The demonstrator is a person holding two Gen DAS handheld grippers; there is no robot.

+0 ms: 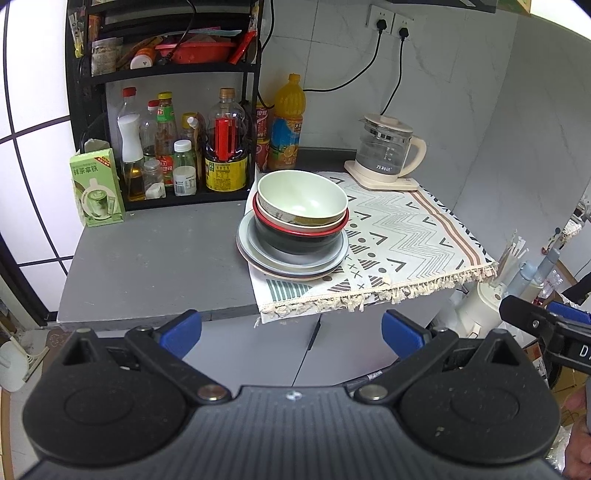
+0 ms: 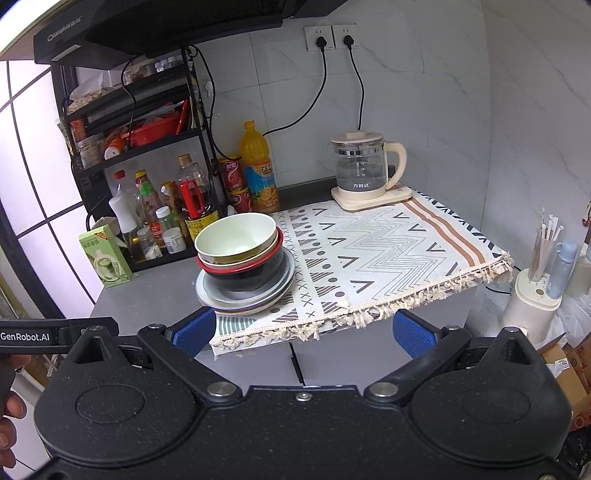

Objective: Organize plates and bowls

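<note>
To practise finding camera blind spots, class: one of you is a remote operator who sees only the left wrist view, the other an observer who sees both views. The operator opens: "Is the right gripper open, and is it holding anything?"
Observer: The right gripper is open and holds nothing.
Operator: What is above the black rack?
Observer: A black range hood hangs over the rack.
Operator: Is there any marking on the side of my left gripper?
Observer: Yes. The left gripper carries a label on its side that reads GenRobot.AI.
</note>
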